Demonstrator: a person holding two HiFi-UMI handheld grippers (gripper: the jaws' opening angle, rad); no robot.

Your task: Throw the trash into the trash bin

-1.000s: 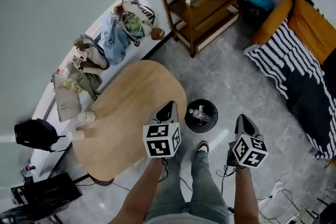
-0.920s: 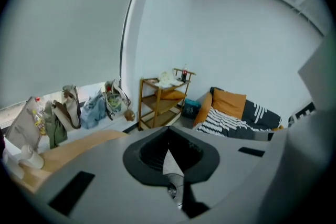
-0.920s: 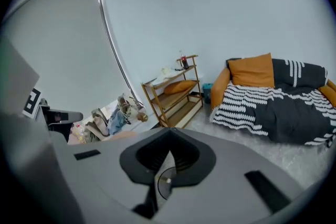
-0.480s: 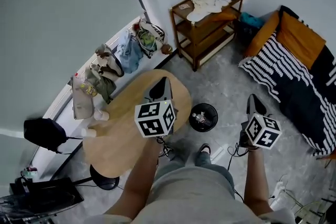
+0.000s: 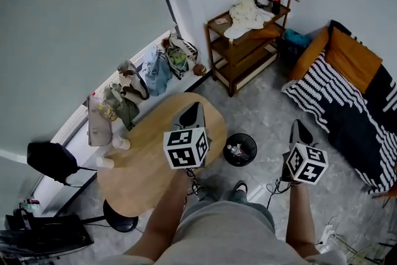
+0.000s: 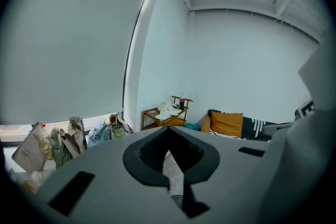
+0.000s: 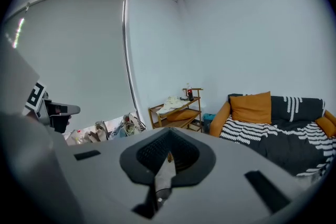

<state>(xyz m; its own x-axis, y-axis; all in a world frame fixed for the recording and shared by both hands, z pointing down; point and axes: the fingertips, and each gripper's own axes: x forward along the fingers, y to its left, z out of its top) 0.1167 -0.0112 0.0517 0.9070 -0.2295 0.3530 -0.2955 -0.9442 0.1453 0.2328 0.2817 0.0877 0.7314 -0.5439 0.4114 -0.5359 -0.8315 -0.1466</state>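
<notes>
The left tongs [image 5: 193, 110] were clenched shut with nothing in them. From above they showed over the right end of the desk [image 5: 142, 164]. The right tongs [image 5: 299, 127] were clenched shut too, and empty. They hung over the grey floor [image 5: 273, 102], well apart from the left tongs.

The desk was pale wood with round ends. Two small cups [image 5: 121, 143] stood near its left edge.

The trash bin [image 5: 253, 147] was black and round. It stood on the floor just beside the desk's right edge, between the two tongs. The trash [image 5: 234, 151] lay inside the bin. It looked like a clear bottle, but it was too small to tell for sure.

A wooden shelf [image 5: 242, 49] stood by the wall past the desk. A sofa [image 5: 347, 59] with a striped blanket was off to the right.
</notes>
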